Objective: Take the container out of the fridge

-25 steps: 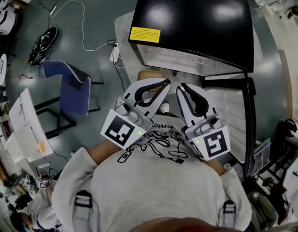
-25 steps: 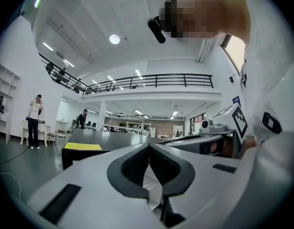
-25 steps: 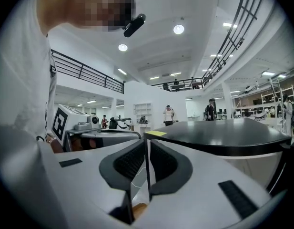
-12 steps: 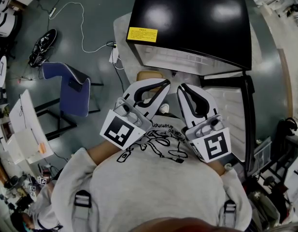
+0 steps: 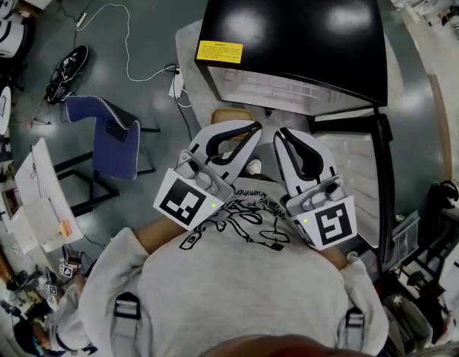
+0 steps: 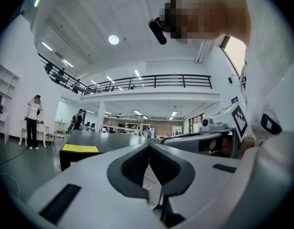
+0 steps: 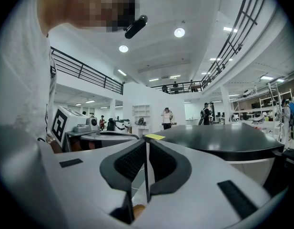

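- While both are held low against the person's grey sweatshirt (image 5: pixel 236 288), the left gripper (image 5: pixel 257 128) and right gripper (image 5: pixel 280 134) lie side by side, tips aimed at the fridge (image 5: pixel 289 28) and not touching it.
- Left gripper view: pads pressed together, jaws closed, nothing between them.
- Right gripper view: jaws all but together, only a hairline slit, nothing between the pads.
- Just past the left gripper's tips, a tan rounded object (image 5: pixel 231 115) shows below the left part of the fridge's near edge. Cannot tell if it is the container, or whether it sits inside the fridge.
- The fridge has a black top with a yellow sticker (image 5: pixel 222 53) at the top's near left corner; white interior visible under the near edge.
- Fridge door (image 5: pixel 363 177) stands swung open on the right, white inner side showing, just beside the right gripper.
- Floor well left of the fridge: blue chair (image 5: pixel 110 136), with a white table (image 5: pixel 43 199) toward the left edge.
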The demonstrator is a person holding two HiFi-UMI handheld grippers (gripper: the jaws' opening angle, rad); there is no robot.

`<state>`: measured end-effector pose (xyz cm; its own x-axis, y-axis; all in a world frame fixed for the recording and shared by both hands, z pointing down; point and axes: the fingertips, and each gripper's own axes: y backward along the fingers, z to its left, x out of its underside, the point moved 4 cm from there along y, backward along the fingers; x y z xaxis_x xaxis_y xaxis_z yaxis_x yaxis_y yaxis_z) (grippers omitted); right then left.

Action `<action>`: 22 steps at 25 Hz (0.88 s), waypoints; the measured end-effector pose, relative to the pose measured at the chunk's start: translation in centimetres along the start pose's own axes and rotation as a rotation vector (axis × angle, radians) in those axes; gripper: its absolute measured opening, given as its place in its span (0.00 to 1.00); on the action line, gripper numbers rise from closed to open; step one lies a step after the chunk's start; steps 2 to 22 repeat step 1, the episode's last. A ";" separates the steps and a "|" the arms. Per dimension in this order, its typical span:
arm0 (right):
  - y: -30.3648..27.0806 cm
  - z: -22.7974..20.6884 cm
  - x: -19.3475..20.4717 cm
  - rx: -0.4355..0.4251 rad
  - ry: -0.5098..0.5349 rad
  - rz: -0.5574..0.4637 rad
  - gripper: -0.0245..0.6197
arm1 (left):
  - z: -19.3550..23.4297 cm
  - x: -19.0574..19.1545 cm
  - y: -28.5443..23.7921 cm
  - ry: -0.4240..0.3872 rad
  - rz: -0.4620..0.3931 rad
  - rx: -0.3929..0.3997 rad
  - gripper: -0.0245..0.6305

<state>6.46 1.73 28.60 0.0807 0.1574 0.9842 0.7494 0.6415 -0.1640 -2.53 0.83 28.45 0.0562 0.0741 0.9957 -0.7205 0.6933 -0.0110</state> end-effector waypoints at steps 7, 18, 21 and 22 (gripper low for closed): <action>0.0 0.0 0.0 0.001 0.000 0.000 0.10 | 0.0 0.0 0.0 0.000 0.001 0.001 0.06; 0.0 0.0 0.0 0.001 0.000 0.000 0.10 | 0.0 0.0 0.0 0.000 0.001 0.001 0.06; 0.0 0.0 0.0 0.001 0.000 0.000 0.10 | 0.0 0.0 0.0 0.000 0.001 0.001 0.06; 0.0 0.0 0.0 0.001 0.000 0.000 0.10 | 0.0 0.0 0.0 0.000 0.001 0.001 0.06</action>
